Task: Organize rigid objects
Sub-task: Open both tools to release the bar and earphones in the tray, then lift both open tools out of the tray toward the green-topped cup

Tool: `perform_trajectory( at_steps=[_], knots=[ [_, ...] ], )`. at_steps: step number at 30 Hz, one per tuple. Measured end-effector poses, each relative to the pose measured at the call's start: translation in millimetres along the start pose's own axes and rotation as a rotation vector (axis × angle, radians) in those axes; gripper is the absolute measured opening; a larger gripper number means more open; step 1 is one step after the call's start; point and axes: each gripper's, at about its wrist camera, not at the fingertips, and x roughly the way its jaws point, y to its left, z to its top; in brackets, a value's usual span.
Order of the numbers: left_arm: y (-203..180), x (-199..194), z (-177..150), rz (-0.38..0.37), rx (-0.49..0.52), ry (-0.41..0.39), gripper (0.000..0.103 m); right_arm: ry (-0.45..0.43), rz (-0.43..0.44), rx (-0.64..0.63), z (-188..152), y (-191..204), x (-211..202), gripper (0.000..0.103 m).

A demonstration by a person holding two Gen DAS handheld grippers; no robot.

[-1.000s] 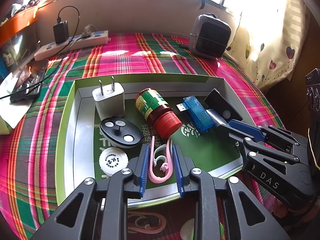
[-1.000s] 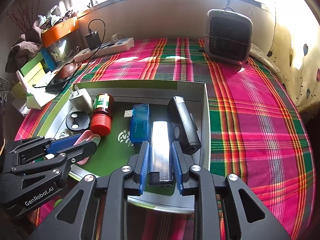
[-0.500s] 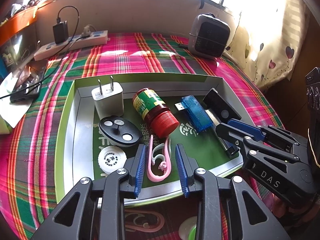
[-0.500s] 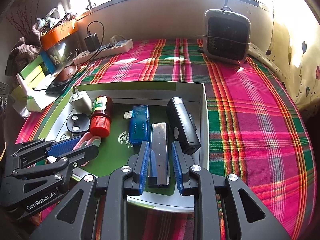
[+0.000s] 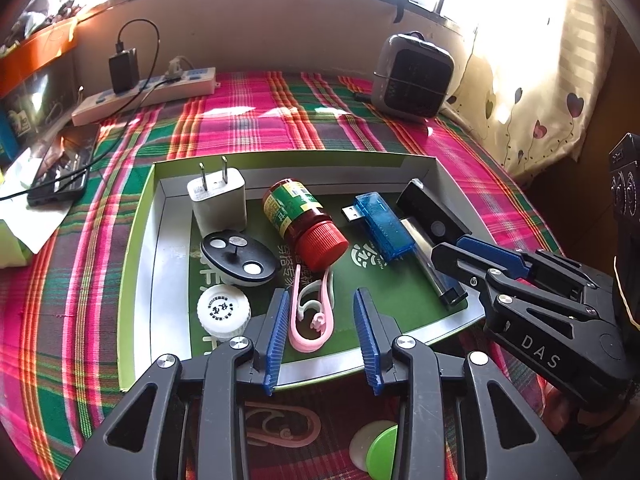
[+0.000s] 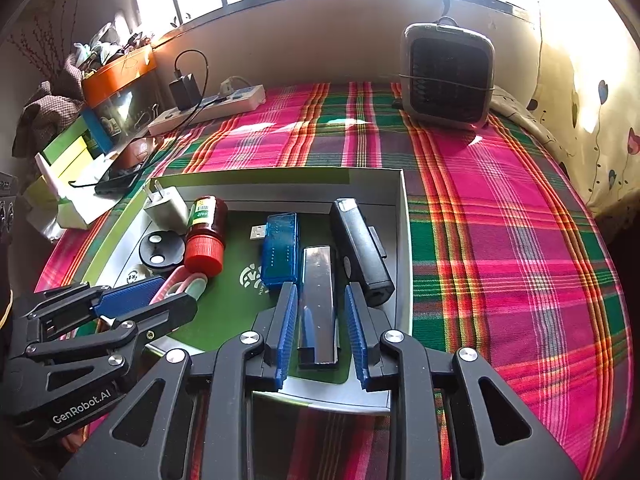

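Tray (image 5: 138, 264) on plaid surface (image 6: 500, 216), contents: charger (image 5: 218, 200), bottle (image 5: 304, 224), USB stick (image 5: 380, 224), black case (image 6: 362, 248), silver bar (image 6: 318, 304), pink clip (image 5: 314, 312), white cap (image 5: 223, 311), black oval item (image 5: 238, 256). My left claw (image 5: 322, 336) open, straddling the clip untouched; my right claw (image 6: 322, 330) open around the bar. Second clip (image 5: 280, 424) below my left claw, partly hidden.

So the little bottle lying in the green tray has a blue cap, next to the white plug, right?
Not quite: the bottle lying in the green tray beside the white plug has a red cap, as the left wrist view shows.
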Motion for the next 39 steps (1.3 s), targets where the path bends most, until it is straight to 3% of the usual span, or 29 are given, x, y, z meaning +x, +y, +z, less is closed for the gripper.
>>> perform_trajectory(
  at_steps=[39],
  knots=[
    [9.3,-73.8,-43.1,0.011,-0.050,-0.091,0.034,-0.066,0.030,-0.014,-39.7,29.7,-60.1,0.041]
  ],
)
